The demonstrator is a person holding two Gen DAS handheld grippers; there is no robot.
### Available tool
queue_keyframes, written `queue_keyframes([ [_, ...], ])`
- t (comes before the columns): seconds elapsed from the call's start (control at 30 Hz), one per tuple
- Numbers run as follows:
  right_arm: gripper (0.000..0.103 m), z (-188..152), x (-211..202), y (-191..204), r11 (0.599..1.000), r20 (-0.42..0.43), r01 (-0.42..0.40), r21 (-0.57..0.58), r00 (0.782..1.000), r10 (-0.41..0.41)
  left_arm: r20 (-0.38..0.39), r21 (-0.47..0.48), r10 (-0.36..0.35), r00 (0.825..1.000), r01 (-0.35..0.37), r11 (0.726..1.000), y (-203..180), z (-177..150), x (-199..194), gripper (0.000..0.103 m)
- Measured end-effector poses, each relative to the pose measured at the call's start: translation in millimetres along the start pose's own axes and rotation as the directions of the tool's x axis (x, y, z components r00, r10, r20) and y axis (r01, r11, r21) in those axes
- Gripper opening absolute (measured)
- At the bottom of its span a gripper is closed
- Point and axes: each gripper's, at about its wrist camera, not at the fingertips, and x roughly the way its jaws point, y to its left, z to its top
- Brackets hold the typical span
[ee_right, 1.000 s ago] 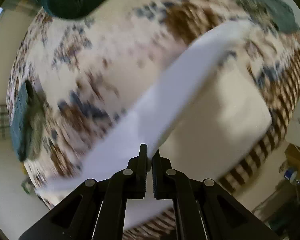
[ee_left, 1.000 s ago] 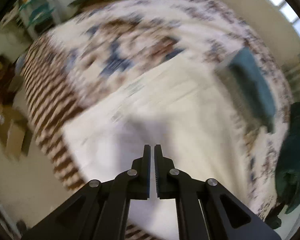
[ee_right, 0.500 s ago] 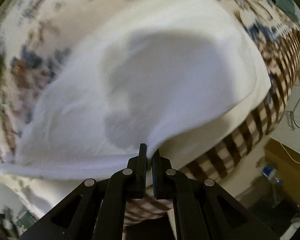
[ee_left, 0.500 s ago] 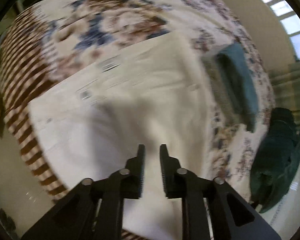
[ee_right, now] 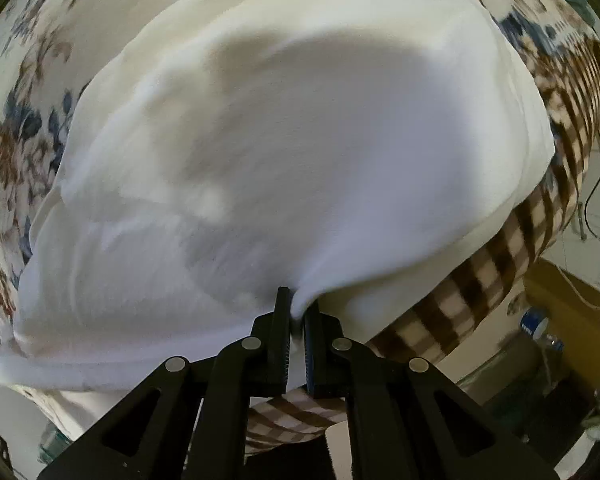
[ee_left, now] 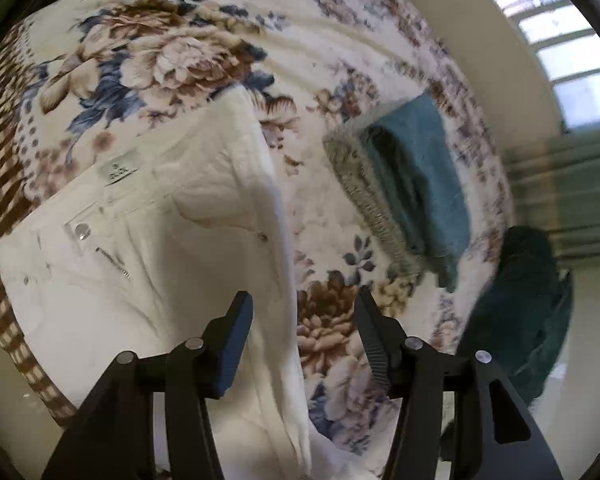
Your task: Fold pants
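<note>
Left claw [ee_left: 304, 320] just opening, jaws now well apart, nothing gripped; right edge of the pants [ee_left: 172, 248] runs up between the spread fingers, no pad pressing it. Right claw [ee_right: 297, 312] clenched tight on a pinch of white fabric, pants [ee_right: 300, 140] draping away from the tips in a broad folded sheet. Pants lying on the bed [ee_left: 308, 64], over the floral blanket, near the checked border [ee_right: 500, 264]. Waistband end with button [ee_left: 83, 231] and label [ee_left: 118, 168] towards the left in the left view, long axis running from there down to the bottom of the frame. Teal cloth [ee_left: 420, 176] folded to the right, apart from the pants. Dark green heap [ee_left: 520, 312] at the bed's far right edge.
</note>
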Motion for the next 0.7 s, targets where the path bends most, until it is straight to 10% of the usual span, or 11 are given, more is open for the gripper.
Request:
queue_keyframes([
  [0.17,0.004,8.7,-2.9,2.1,1.0,0.003,0.013,0.01,1.0,-0.013,-0.073,0.066,0.151,0.986,-0.146,0.987,-5.2,13.4,55.7,0.043],
  [0.23,0.004,10.7,-7.2,0.1,1.0,0.006,0.006,0.014,1.0,-0.006,-0.043,0.096,0.167,0.985,-0.162,0.982,-4.1,15.9,61.7,0.009],
  [0.47,0.004,8.0,-54.2,0.8,0.995,0.109,-0.1,-0.001,0.989,0.099,0.084,0.157,0.097,0.992,-0.109,0.982,31.6,1.6,7.3,0.004],
  [0.7,0.004,7.7,-153.0,-1.1,0.96,0.255,-0.263,-0.096,0.926,0.279,0.083,0.018,0.087,0.993,-0.089,0.996,122.1,-48.6,-64.2,0.005],
])
